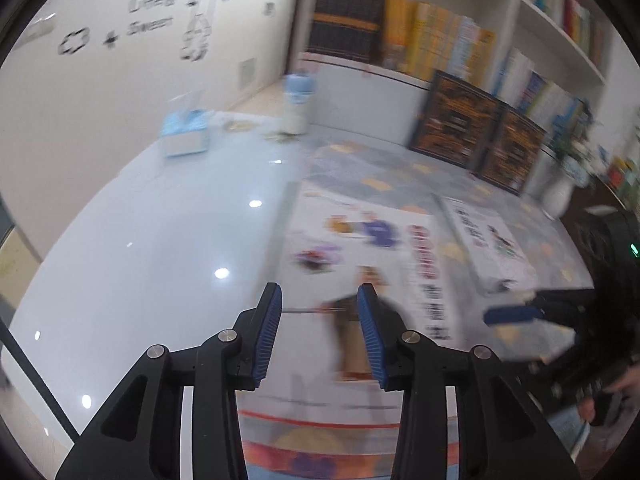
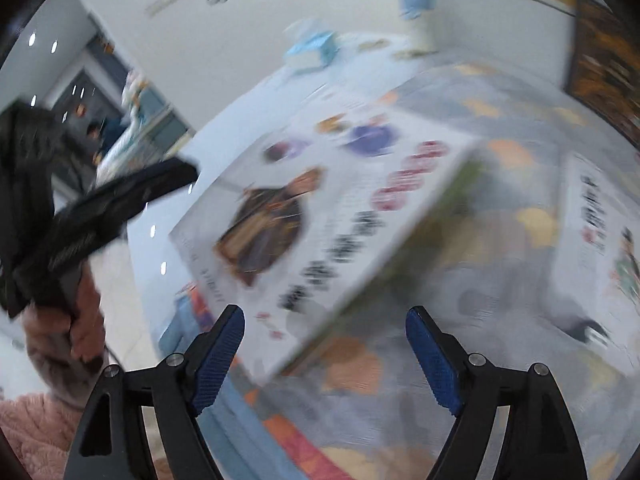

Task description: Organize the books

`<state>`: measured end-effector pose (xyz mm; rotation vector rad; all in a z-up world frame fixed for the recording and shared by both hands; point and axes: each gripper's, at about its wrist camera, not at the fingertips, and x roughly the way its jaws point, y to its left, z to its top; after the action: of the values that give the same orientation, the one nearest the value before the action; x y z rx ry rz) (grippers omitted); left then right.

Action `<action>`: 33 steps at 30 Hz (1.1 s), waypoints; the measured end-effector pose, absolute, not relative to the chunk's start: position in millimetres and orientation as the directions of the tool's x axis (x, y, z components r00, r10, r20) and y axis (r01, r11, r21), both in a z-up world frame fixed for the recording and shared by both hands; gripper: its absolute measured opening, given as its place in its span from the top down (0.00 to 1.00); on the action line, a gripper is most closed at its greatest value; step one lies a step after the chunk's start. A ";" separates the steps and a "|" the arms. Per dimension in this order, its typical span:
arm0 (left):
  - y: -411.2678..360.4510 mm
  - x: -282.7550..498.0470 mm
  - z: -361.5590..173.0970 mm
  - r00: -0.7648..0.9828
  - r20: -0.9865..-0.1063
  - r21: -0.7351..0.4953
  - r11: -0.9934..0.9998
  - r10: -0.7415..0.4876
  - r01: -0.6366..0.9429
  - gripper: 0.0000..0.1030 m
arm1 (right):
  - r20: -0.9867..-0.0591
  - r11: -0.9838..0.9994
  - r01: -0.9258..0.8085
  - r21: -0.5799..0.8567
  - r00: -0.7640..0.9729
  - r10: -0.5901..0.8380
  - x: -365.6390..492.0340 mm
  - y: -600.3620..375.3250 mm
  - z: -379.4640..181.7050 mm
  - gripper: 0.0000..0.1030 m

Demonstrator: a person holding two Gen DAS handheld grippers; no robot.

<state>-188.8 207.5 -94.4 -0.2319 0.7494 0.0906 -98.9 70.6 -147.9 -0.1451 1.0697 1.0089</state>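
Note:
A large white picture book (image 1: 360, 240) (image 2: 340, 208) lies on a grey patterned mat (image 1: 400, 168), blurred; in the right wrist view it looks tilted. A second white book (image 1: 488, 244) (image 2: 600, 240) lies to its right. My left gripper (image 1: 320, 296) hovers over the big book's near left edge with its jaws apart and nothing pressed between them. My right gripper (image 2: 326, 312) stands wide open; the big book's near corner reaches in between its fingers without touching the pads. The other view shows the right gripper (image 1: 512, 314) too. A hand in a pink sleeve (image 2: 60, 340) carries the left gripper (image 2: 120, 200).
White shelves full of upright books (image 1: 440, 40) line the back right, with two dark framed boards (image 1: 460, 128) leaning below. A tissue box (image 1: 186, 132), a blue-and-white container (image 1: 298, 100) and a white vase (image 1: 558, 196) stand on the glossy white table (image 1: 160, 240). A colourful book (image 1: 320, 440) lies nearest.

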 end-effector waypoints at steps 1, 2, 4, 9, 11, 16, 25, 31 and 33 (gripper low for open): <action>195.7 -184.8 -92.9 0.731 -0.682 -0.181 0.974 -0.027 -0.134 0.64 | -0.773 0.581 -0.727 0.365 0.112 0.625 -93.9 57.9 -147.9 0.21; 176.7 -177.8 -90.9 0.729 -0.681 -0.196 0.977 -0.075 -0.083 0.63 | -0.760 0.599 -0.699 0.390 0.123 0.638 -86.2 37.7 -149.2 0.21; 143.9 -163.2 -90.6 0.713 -0.685 -0.221 0.975 -0.150 -0.008 0.63 | -0.741 0.629 -0.644 0.435 0.140 0.657 -73.9 3.5 -152.5 0.21; 70.1 -137.3 -97.7 0.685 -0.691 -0.232 0.968 -0.231 0.092 0.63 | -0.709 0.700 -0.499 0.511 0.217 0.671 -55.4 -97.2 -163.1 0.21; 45.7 -123.9 -106.2 0.665 -0.706 -0.242 0.965 -0.245 0.099 0.63 | -0.711 0.727 -0.455 0.515 0.247 0.658 -51.0 -130.8 -169.4 0.21; 12.1 -87.2 -128.3 0.645 -0.741 -0.220 0.975 -0.187 0.030 0.62 | -0.707 0.775 -0.381 0.504 0.333 0.624 -35.1 -192.7 -182.3 0.21; -0.7 -11.1 -187.6 0.649 -0.753 -0.017 0.984 0.105 -0.180 0.18 | -0.654 0.937 -0.234 0.260 0.671 0.349 13.3 -220.8 -203.2 0.19; 11.2 -3.7 -204.3 0.623 -0.780 -0.087 0.977 0.056 -0.196 0.00 | -0.701 0.948 -0.222 0.228 0.638 0.318 27.2 -216.3 -220.6 0.03; 11.8 -4.9 -203.7 0.623 -0.780 -0.092 0.976 0.052 -0.196 0.00 | -0.714 0.944 -0.214 0.252 0.617 0.331 29.0 -221.3 -223.4 0.00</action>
<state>-4.9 11.8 -203.7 -0.1744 0.8875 0.1433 29.0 -221.3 -223.4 0.1477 0.8503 0.3147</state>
